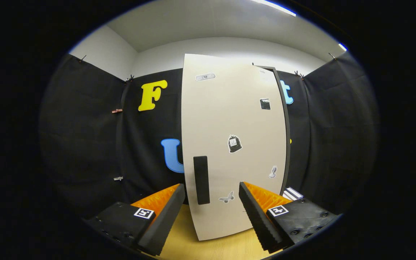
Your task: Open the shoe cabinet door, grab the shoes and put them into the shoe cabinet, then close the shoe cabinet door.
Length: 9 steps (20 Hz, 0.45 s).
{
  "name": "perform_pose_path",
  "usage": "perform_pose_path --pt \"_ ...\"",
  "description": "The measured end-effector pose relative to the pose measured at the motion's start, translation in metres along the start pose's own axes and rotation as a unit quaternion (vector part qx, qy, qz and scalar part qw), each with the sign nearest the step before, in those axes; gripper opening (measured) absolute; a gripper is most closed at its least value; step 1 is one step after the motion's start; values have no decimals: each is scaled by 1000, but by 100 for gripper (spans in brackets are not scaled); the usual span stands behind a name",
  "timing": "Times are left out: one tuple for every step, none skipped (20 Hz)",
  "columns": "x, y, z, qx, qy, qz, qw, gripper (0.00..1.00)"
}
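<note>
Cabinet door (229,144): a pale panel is seen standing upright just ahead of the fingers, swung a little off the dark cabinet frame (284,130) along its right edge.
Handle (201,180): a dark vertical bar is set low on the door's left side, just beyond the gap between the fingers.
Stickers (234,143): several small ones are scattered over the panel.
Gripper (211,196): the fingers are held wide apart, nothing being clasped.
Floor (208,247): light wood is seen beneath the door.

One cabinet door (229,144); one handle (201,180); five stickers (234,143); gripper (211,202) fingers apart.
</note>
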<state>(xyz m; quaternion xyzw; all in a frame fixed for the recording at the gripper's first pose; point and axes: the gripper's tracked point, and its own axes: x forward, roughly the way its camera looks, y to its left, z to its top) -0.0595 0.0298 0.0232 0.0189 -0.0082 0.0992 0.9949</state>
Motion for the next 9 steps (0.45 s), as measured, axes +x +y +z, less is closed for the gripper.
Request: perform_pose_path --pt "-2 1 1 -1 -1 -2 1000 98" --pt "-5 2 2 -2 -1 -3 1000 98" --pt "-7 3 2 -4 -1 -4 1000 98" --pt "-8 4 1 -7 -1 -5 1000 98" --pt "-9 4 1 -9 -1 -7 1000 98" --pt "-10 4 1 -11 -1 -8 1000 98" --pt "-11 4 2 -12 -2 -10 1000 98" --pt "-13 4 2 -14 -1 -12 1000 98" --pt "-14 4 2 -15 1 -12 1000 98"
